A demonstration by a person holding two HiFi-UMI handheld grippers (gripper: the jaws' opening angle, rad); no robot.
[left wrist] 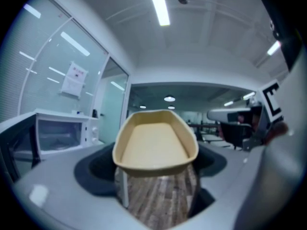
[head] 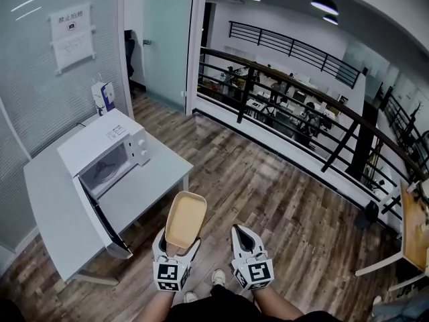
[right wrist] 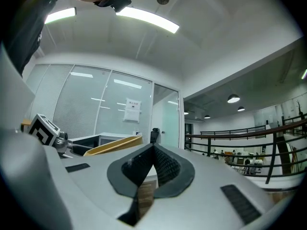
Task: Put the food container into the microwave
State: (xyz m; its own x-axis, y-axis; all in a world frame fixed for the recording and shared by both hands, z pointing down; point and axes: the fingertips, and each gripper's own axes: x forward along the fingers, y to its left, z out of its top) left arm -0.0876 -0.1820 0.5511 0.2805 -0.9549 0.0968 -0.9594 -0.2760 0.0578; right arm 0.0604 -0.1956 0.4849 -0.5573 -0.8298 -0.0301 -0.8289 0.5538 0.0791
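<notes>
A shallow tan food container point(head: 186, 219) is held level in my left gripper point(head: 178, 244), which is shut on its near end. In the left gripper view the container point(left wrist: 154, 145) is empty and fills the middle. The white microwave point(head: 106, 147) stands on a pale table point(head: 151, 183) to the left and ahead, and its door point(head: 102, 215) is swung wide open toward me. It also shows in the left gripper view, where the microwave point(left wrist: 60, 133) is at the left. My right gripper point(head: 244, 237) hangs beside the left one, shut and empty; its jaws meet in the right gripper view point(right wrist: 153, 148).
A small blue-and-white box point(head: 102, 96) stands by the glass wall behind the microwave. A black railing point(head: 301, 106) borders the wooden floor on the right, with a drop beyond it. Another wooden table point(head: 412, 233) is at the far right.
</notes>
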